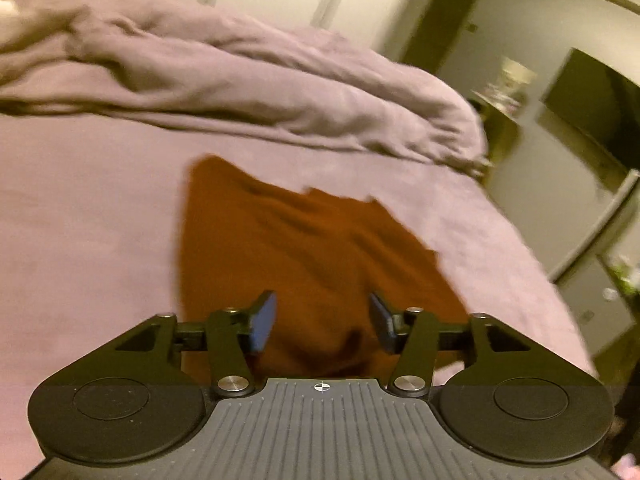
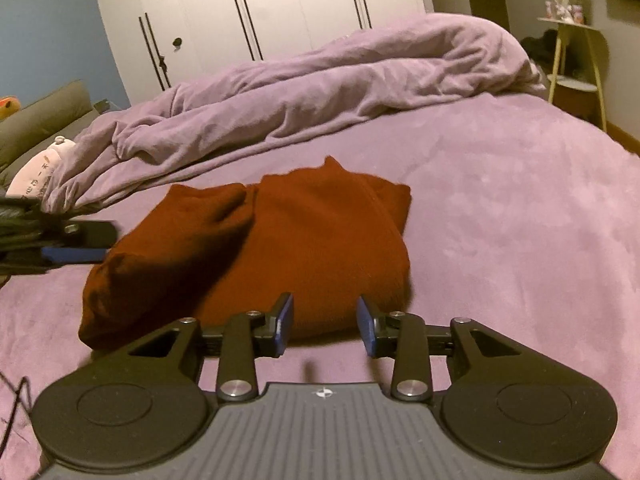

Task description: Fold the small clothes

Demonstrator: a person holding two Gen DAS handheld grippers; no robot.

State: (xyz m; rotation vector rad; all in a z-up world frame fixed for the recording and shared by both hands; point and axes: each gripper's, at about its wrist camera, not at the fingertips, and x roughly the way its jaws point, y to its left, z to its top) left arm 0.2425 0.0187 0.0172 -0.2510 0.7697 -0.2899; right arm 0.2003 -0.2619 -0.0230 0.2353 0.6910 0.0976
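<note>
Purple bed fills the scene; bunched duvet lies far, well apart from the work. Rust-red garment sits mid-bed, partly folded: soft, light, floppy, so pinch near hem corners. Right gripper apart, empty, just near it. Left gripper apart, empty, over the cloth. Nothing blocks.

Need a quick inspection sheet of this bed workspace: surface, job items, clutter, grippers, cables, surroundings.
Surface: purple bed cover, mostly flat.
Job's things: rust-red garment, partly folded, one side lapped over itself.
Clutter: bunched purple duvet behind the garment; pale soft item at far left.
Grippers: left hand-held gripper open over the garment, nothing between its pads; right hand-held gripper open at the garment's near edge, nothing gripped.
Cables: thin dark cable at lower left.
Surroundings: white wardrobe, side table.
</note>
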